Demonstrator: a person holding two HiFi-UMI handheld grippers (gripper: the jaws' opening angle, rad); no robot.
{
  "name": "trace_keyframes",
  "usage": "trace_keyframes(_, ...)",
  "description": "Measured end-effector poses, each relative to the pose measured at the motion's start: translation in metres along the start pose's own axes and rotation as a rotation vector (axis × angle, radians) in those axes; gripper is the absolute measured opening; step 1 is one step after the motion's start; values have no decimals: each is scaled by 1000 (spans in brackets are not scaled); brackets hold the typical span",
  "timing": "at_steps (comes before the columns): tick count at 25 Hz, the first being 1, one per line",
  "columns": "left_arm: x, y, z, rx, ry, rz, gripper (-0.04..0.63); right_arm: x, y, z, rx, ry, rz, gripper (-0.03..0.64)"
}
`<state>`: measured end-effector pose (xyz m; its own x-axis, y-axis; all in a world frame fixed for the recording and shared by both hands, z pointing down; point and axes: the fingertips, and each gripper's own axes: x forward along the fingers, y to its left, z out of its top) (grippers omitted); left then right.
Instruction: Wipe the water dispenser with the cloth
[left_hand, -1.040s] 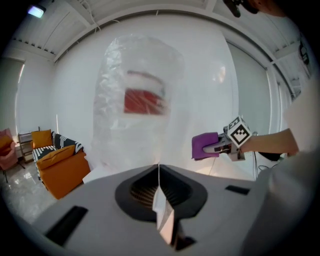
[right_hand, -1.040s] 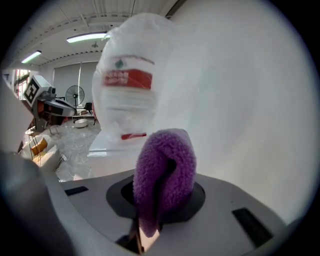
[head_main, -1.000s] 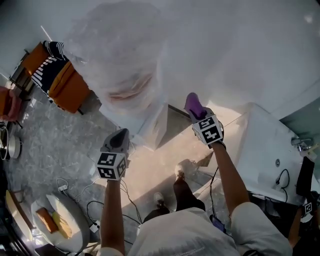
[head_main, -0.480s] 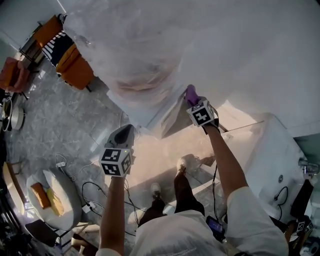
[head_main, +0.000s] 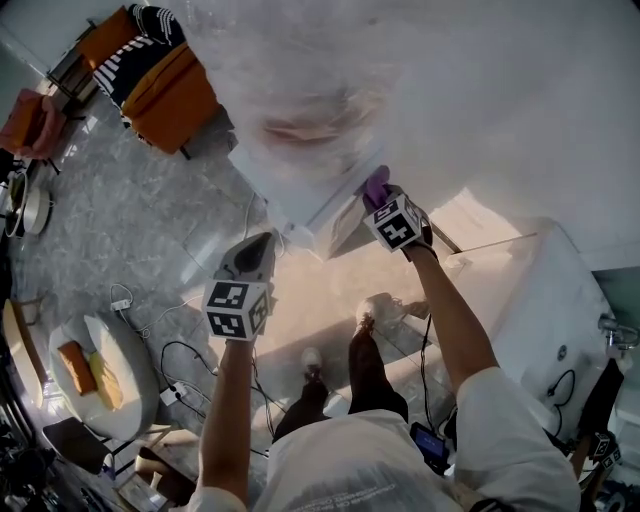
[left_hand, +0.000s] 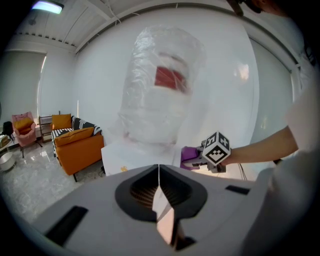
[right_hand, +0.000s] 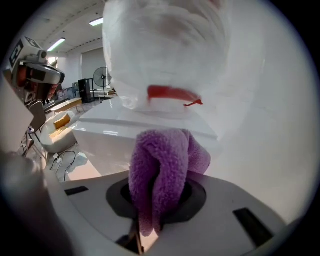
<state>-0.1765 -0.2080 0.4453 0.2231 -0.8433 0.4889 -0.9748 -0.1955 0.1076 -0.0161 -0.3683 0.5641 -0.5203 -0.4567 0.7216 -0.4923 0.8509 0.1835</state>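
Holding the cloth (right_hand: 162, 165) pinched in its jaws, the right gripper (head_main: 380, 203) sits just beside the top edge of the dispenser (head_main: 300, 200), which lies straight ahead under the wrapped bottle (left_hand: 162, 85). The left gripper (left_hand: 159, 187), jaws together and empty, hangs lower and farther off.

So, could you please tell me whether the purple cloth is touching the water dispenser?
Cannot tell. In the right gripper view the purple cloth overlaps the water dispenser, and no view shows contact or a gap plainly.
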Motion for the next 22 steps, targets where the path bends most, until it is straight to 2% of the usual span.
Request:
trace_keyframes(9, -30, -9, -19, 8, -3, -14, 17, -14, 94, 15, -69, -24, 88, 52)
trace_keyframes(14, -54, -9, -32, 4, -6, -22, 17, -21, 131, 27, -61, -31, 96, 52)
trace_keyframes(17, -70, -9, -39, -1, -5, -23, 17, -26, 158, 31, -94, -22, 107, 52)
trace_keyframes(22, -86, -18, -42, 36, -6, -49, 17, -40, 184, 35, -97, -42, 119, 55)
